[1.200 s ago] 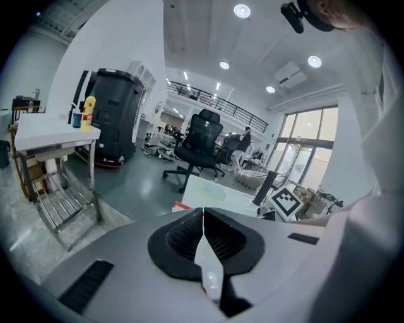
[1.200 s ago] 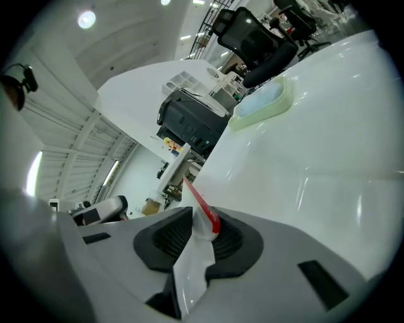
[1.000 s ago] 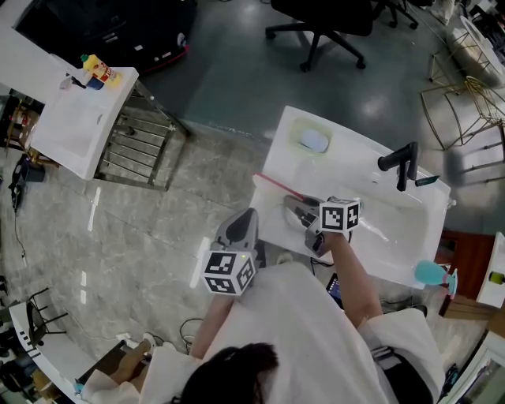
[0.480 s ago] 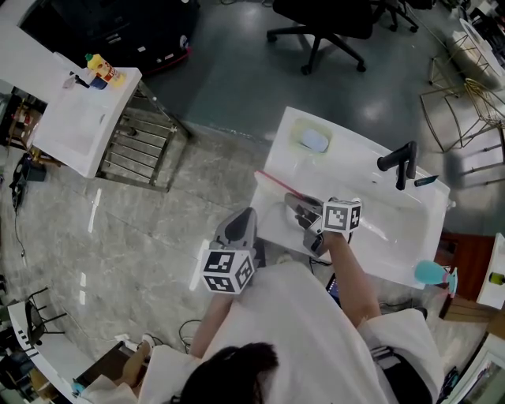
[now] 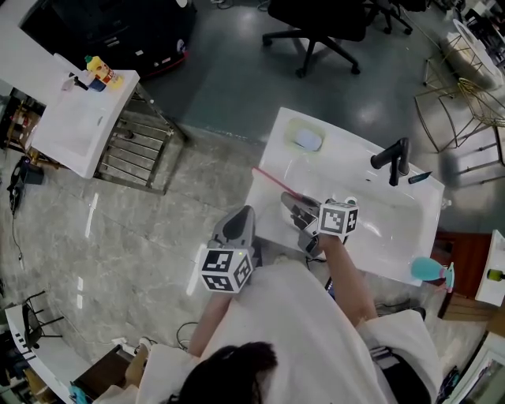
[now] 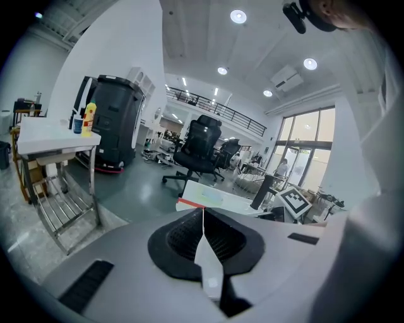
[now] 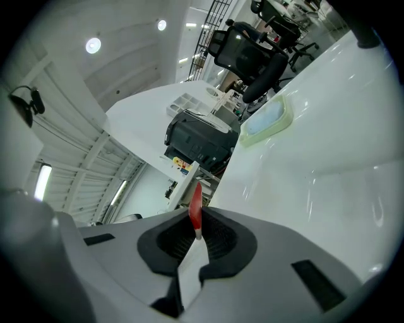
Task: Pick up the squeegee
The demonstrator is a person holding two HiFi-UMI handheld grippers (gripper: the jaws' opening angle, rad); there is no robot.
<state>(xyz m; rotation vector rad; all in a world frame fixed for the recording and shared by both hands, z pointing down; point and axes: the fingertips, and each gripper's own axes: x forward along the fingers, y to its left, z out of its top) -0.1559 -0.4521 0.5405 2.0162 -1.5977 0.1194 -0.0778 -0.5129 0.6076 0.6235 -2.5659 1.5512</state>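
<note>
1. Right tongs (image 5: 298,211): the jaws have just been closing and are now clenched on the squeegee (image 5: 276,183). In the right gripper view the red blade (image 7: 196,208) stands pinched between the two dark pads (image 7: 218,243).
2. Squeegee: a thin red strip that runs from the right tongs out toward the near left corner of the white worktop (image 5: 359,185), over its moulded basin. No view shows whether it touches the surface.
3. Left tongs (image 5: 239,222): clenched with nothing between the jaws. The left gripper view shows the pads (image 6: 214,243) meeting along one line. They hang over the grey stone floor (image 5: 142,229), just beside the worktop's front edge.
4. Worktop fittings: a black faucet (image 5: 392,162) at the far side and a pale green soap dish (image 5: 306,139) near the far left corner, well apart from the squeegee.
5. Surroundings: a black office chair (image 5: 316,24) beyond the worktop, and a second white stand (image 5: 75,118) at the left with a yellow bottle (image 5: 99,71) on it.
</note>
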